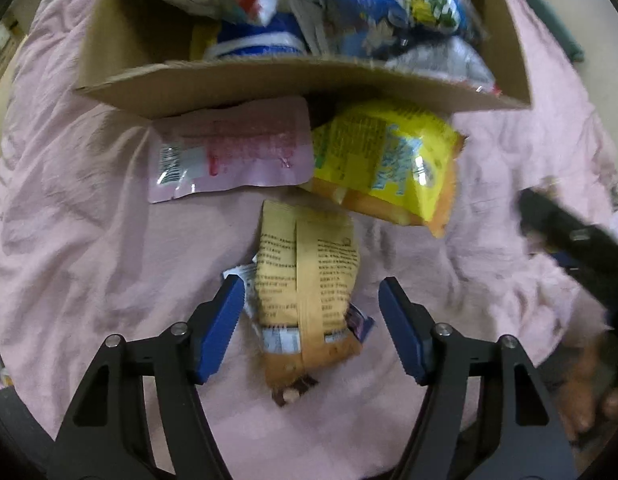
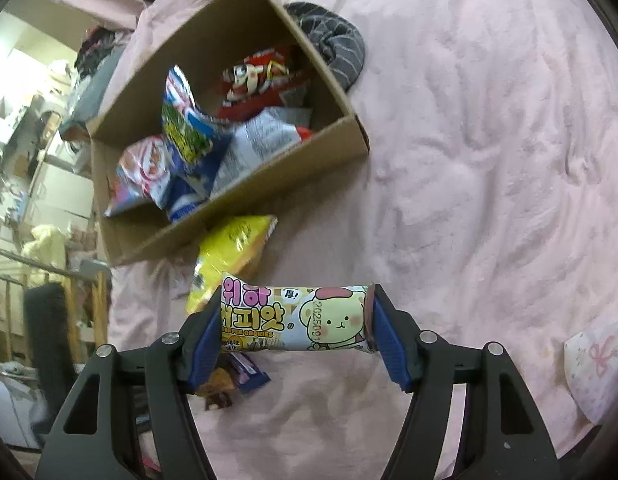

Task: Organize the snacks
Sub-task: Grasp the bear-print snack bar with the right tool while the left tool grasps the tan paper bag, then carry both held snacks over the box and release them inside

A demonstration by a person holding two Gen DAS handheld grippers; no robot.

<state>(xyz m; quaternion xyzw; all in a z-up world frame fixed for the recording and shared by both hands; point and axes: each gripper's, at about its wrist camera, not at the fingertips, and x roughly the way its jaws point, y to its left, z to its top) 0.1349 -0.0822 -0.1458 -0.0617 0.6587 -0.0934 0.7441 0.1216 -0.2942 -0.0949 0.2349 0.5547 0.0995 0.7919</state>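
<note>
The right tongs (image 2: 295,330) are clamped on a cookie packet (image 2: 295,318), which is held crosswise by its two ends between the blue pads and is lifted clear of the pink bedcover (image 2: 489,160). Ahead and to the left of these tongs a cardboard box (image 2: 269,184) is seen, filled with snack bags; a yellow bag (image 2: 233,248) is lying against its near wall.

The left tongs (image 1: 311,332) are parted and pointed steeply down over a tan packet (image 1: 309,280), which is lying flat on the bedcover between the pads; neither pad is seen touching it. A small blue-edged wrapper (image 1: 359,322) is tucked under that packet. Beyond the left tongs, a pink pouch (image 1: 229,152) and the yellow bag (image 1: 385,164) are lying just before the box (image 1: 269,88).
</note>
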